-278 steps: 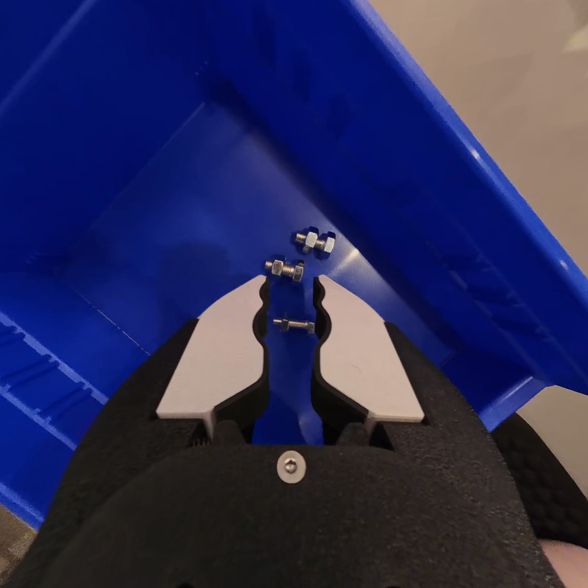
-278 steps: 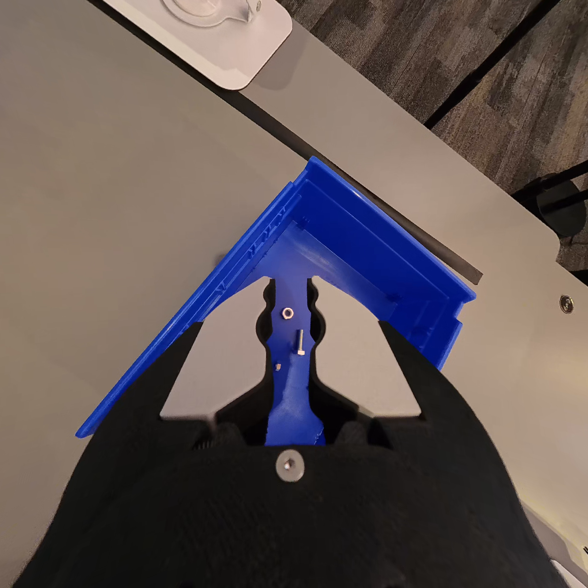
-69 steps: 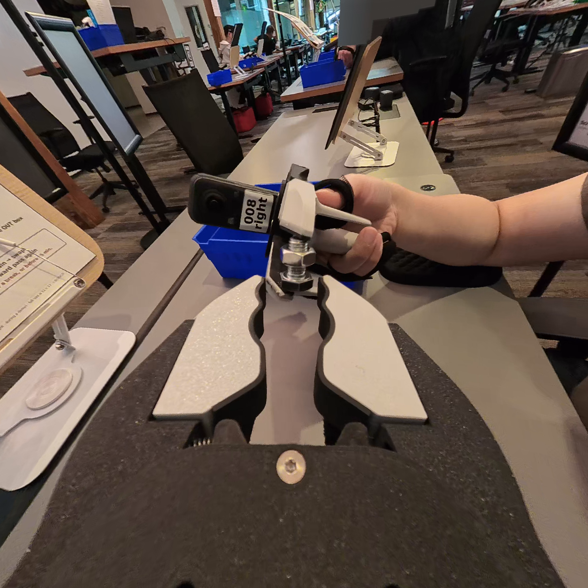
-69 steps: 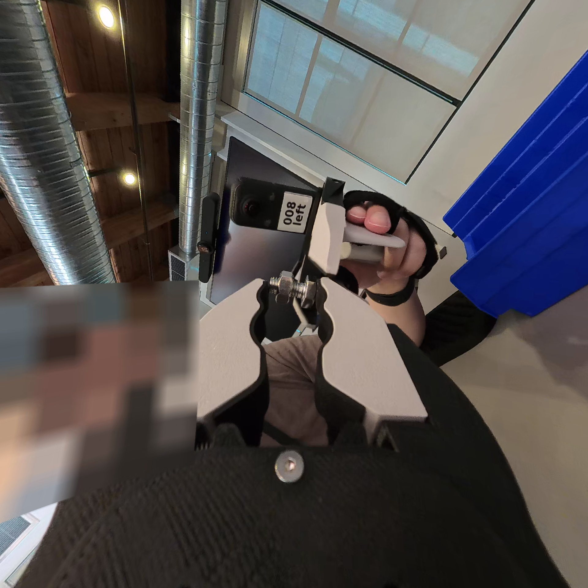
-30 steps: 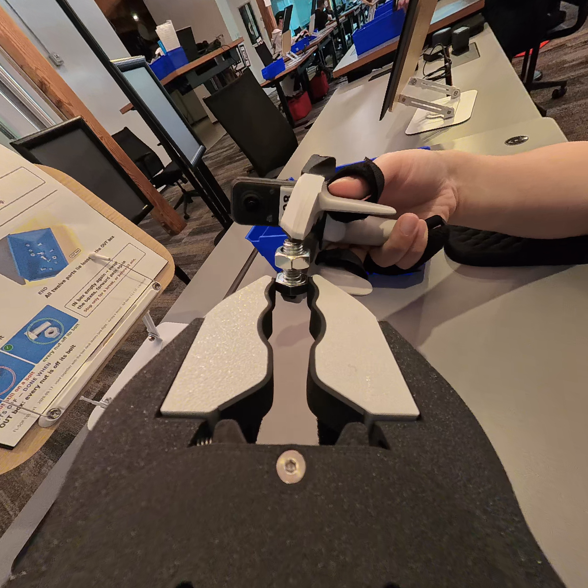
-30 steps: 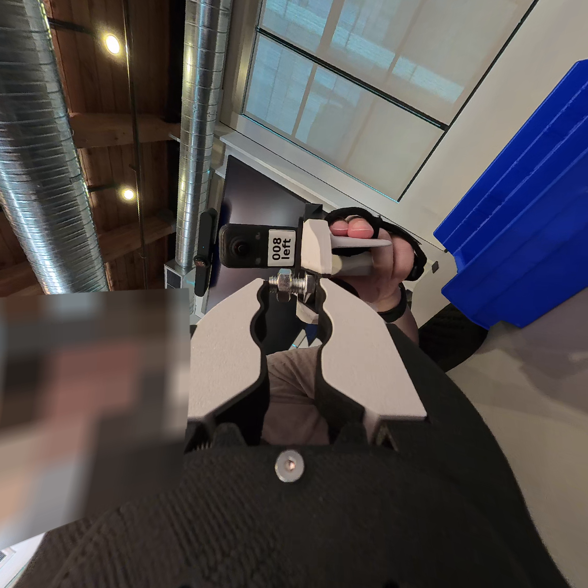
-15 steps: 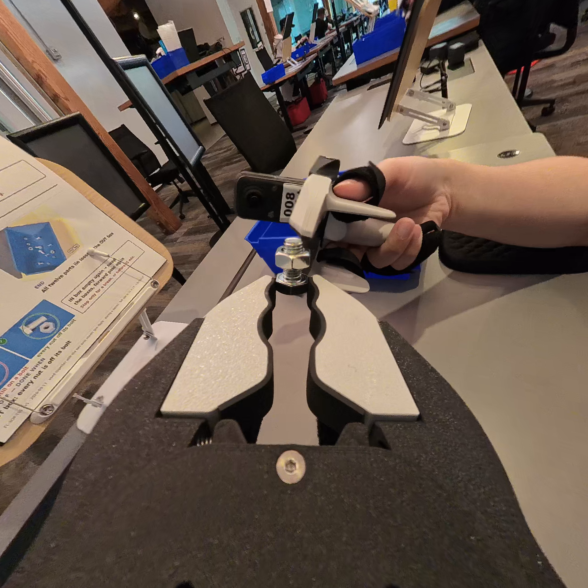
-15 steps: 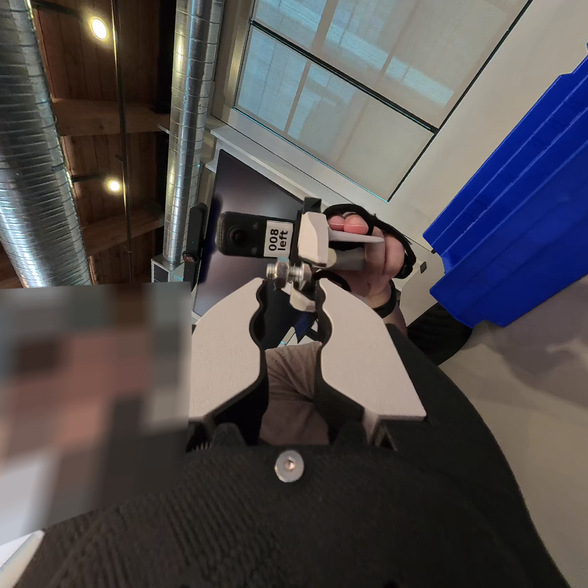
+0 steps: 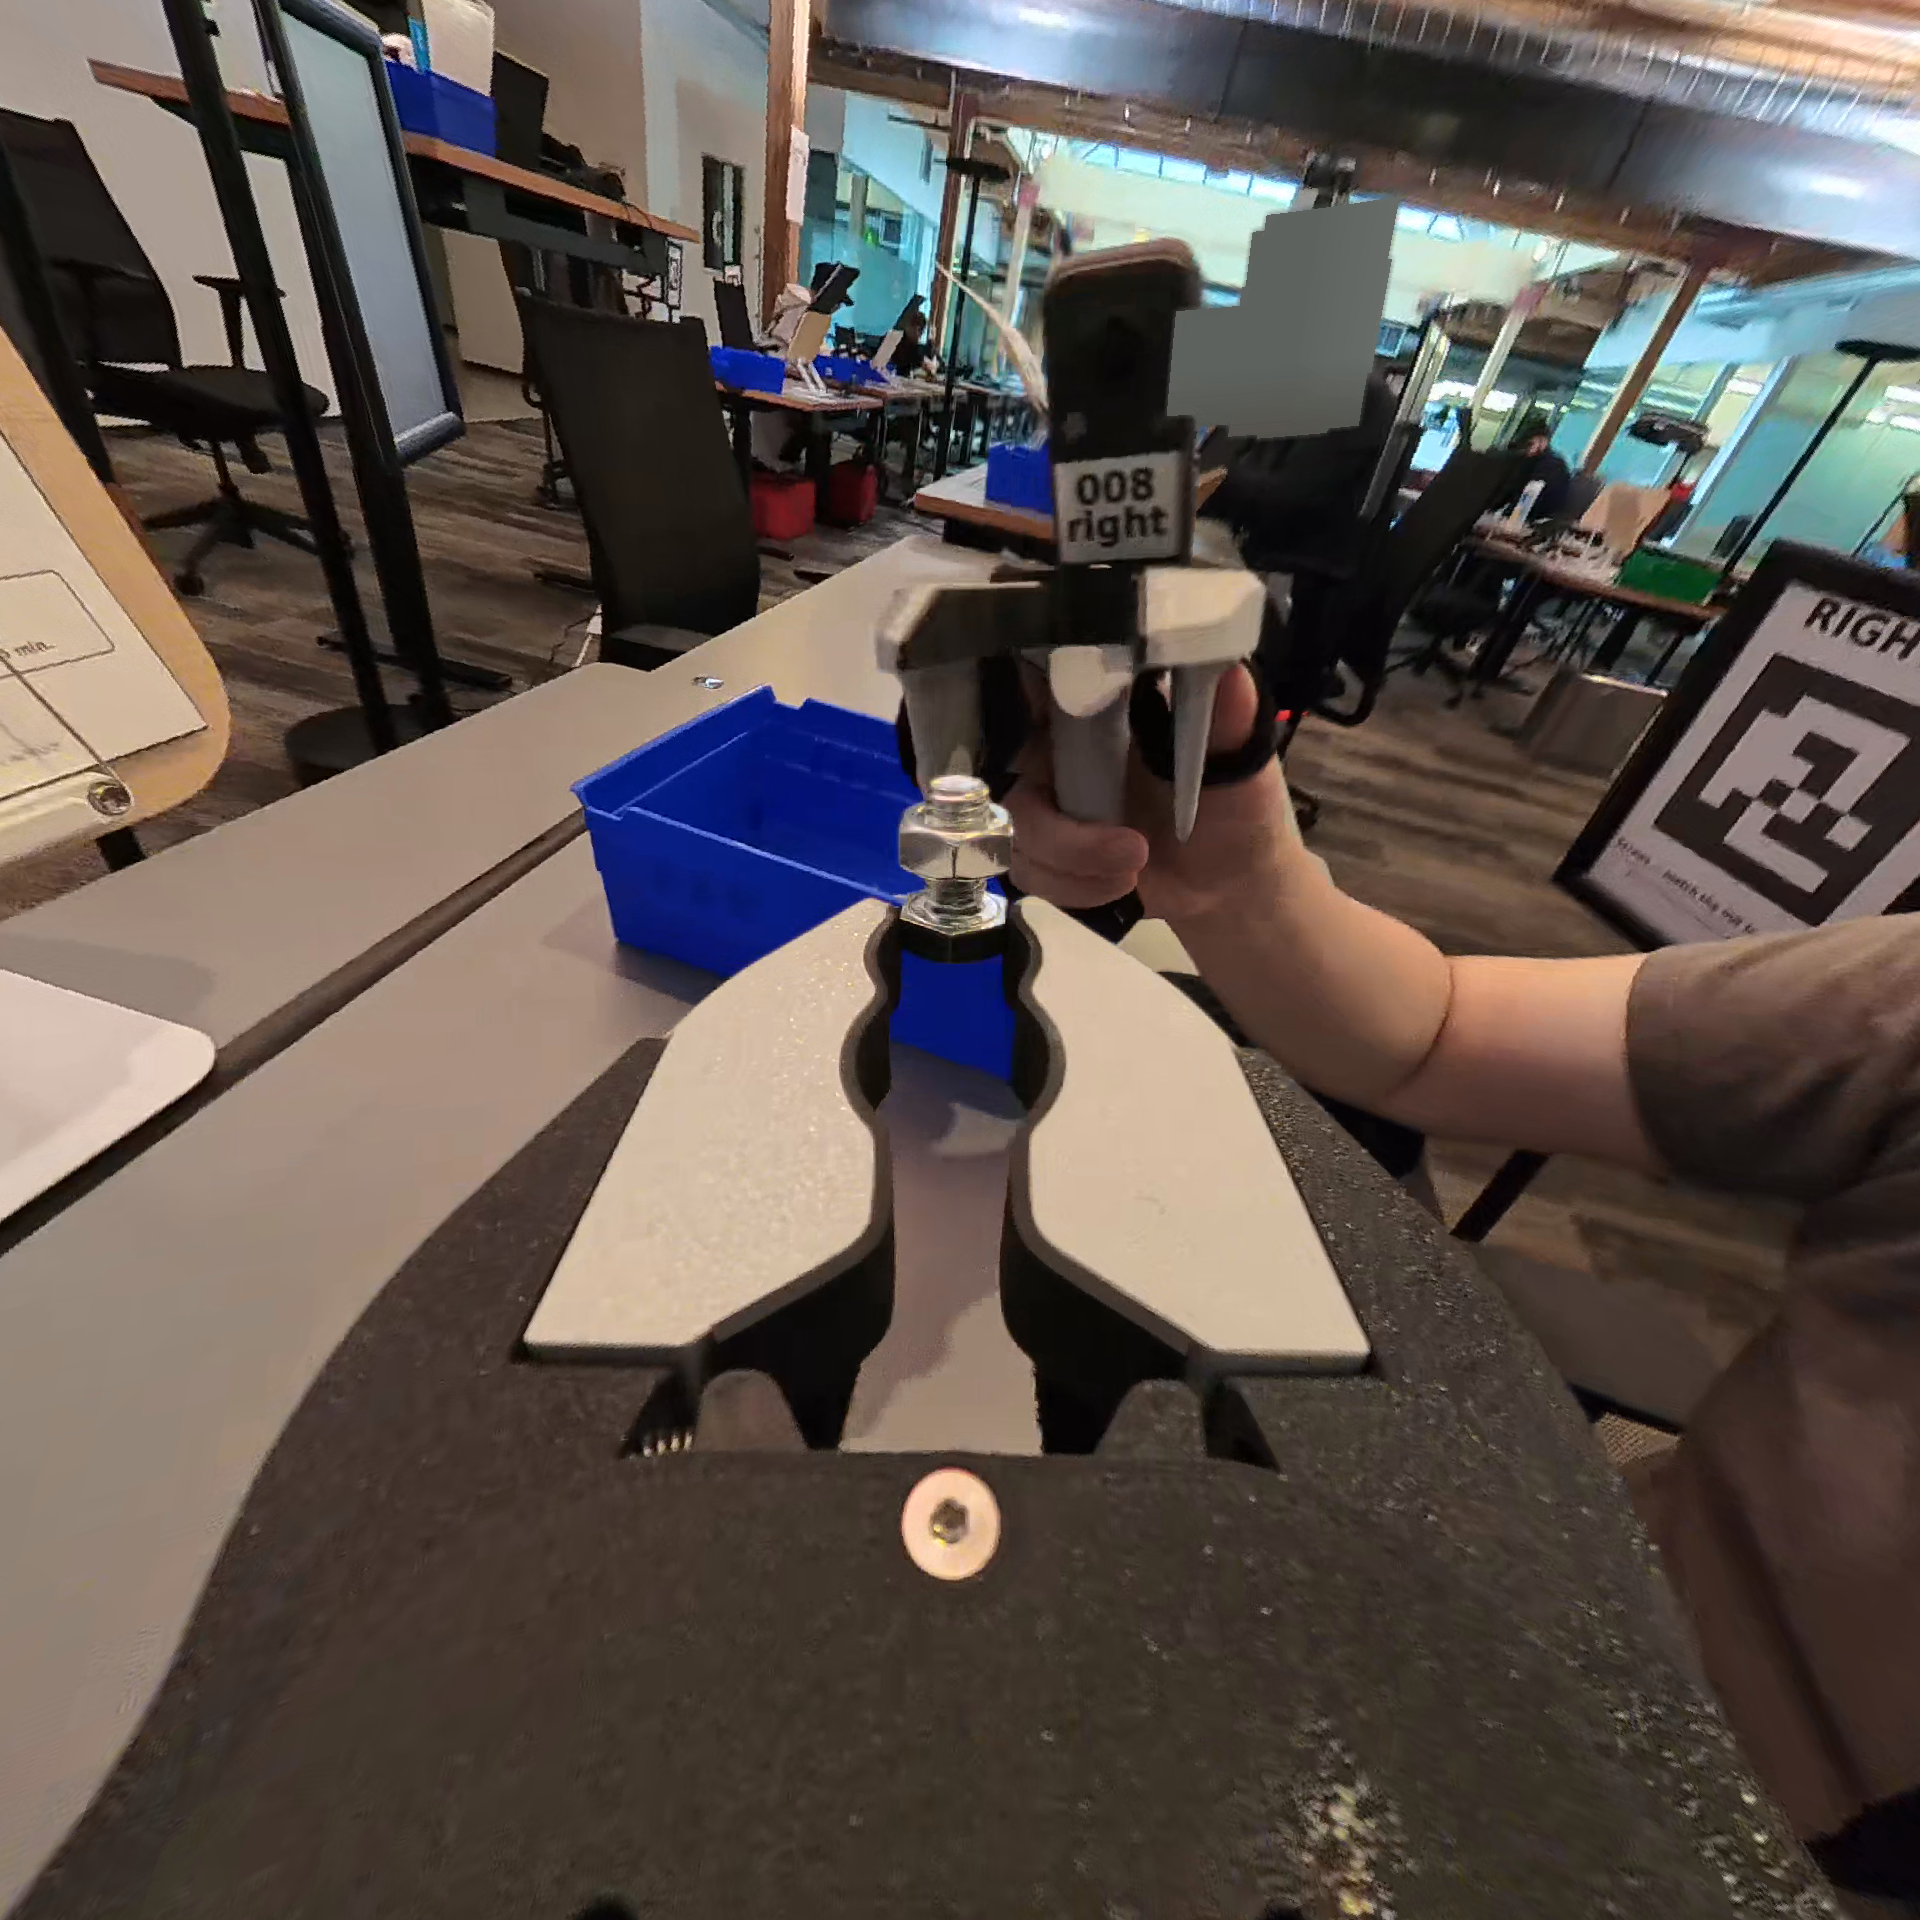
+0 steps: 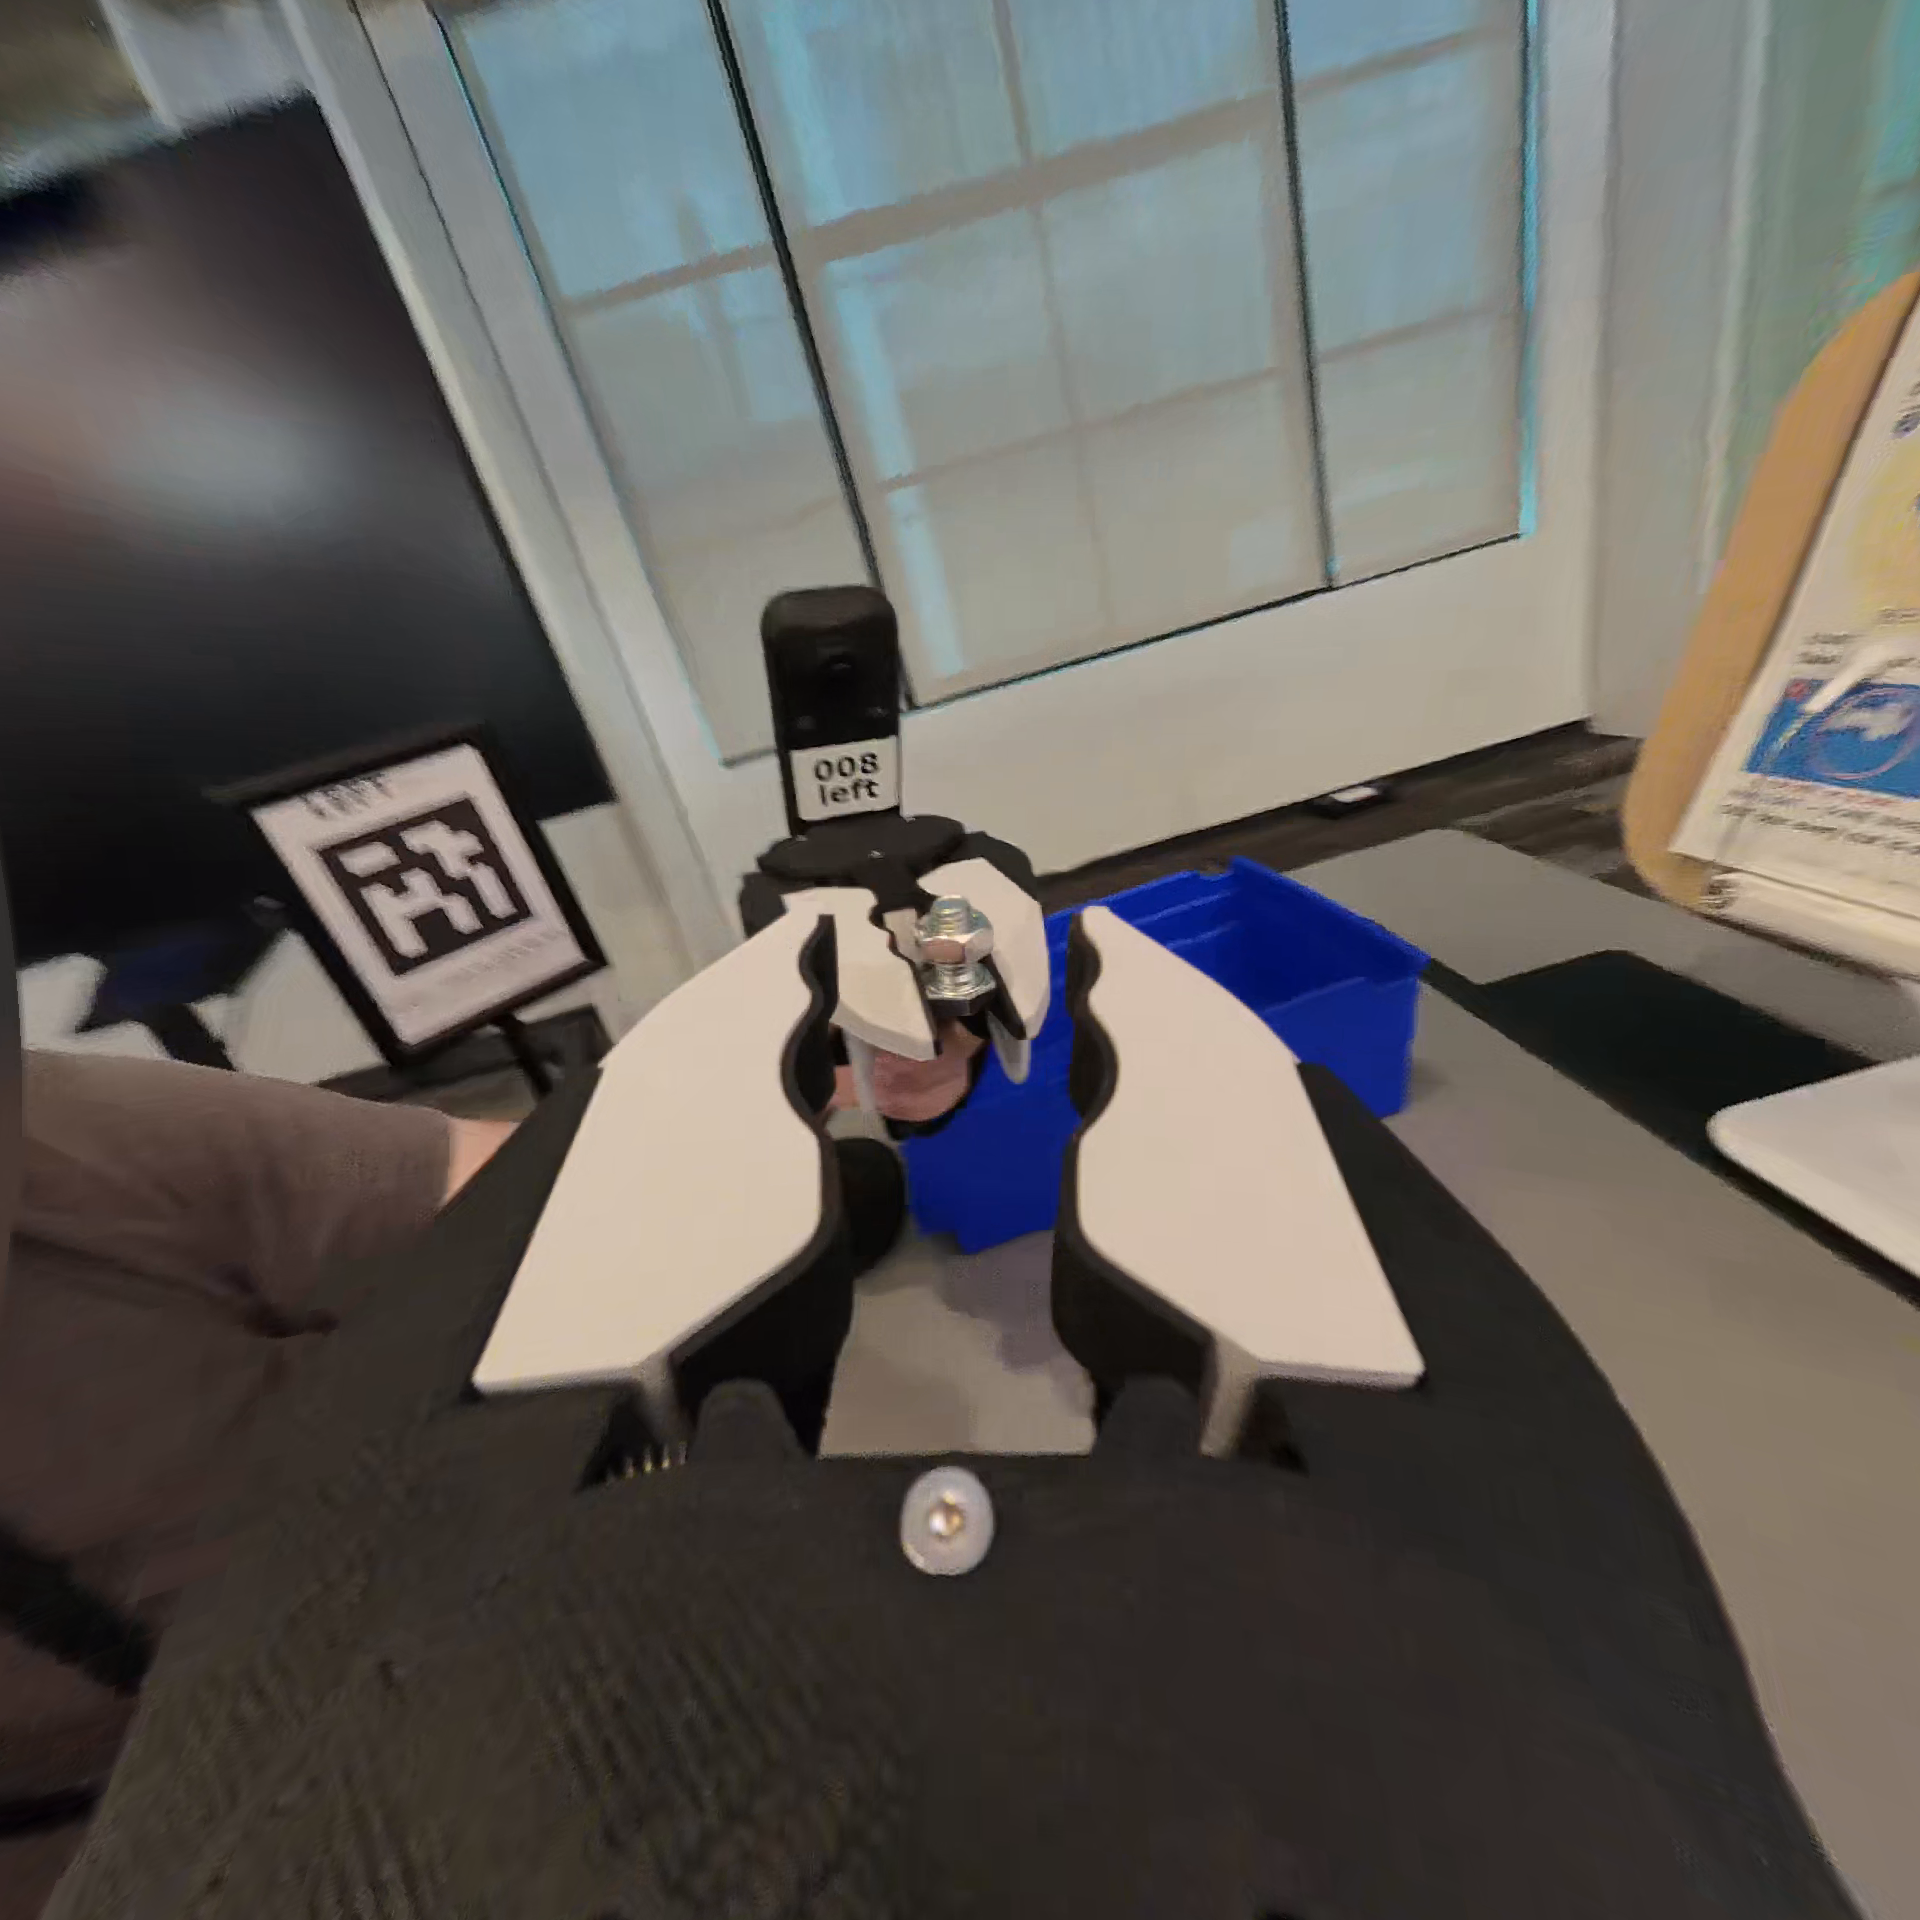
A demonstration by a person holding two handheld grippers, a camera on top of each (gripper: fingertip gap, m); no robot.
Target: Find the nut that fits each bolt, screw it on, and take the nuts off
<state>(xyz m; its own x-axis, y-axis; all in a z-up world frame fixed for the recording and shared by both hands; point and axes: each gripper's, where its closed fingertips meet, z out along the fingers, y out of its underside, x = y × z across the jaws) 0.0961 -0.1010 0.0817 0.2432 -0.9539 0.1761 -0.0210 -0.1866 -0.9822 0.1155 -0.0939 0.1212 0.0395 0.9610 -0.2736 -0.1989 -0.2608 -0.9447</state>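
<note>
Left claw is pinched tight on the head of a small silver steel bolt, shank up, shiny hex nut threaded midway. My right claw gapes wide, holding nothing, just short of it. Hard, slick and light, I'd say, so grip the nut's flats squarely. Blue plastic bin sits behind on the grey bench.

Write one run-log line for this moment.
left gripper: shut on steel bolt | hex nut: threaded on | right gripper: open, off nut
</note>
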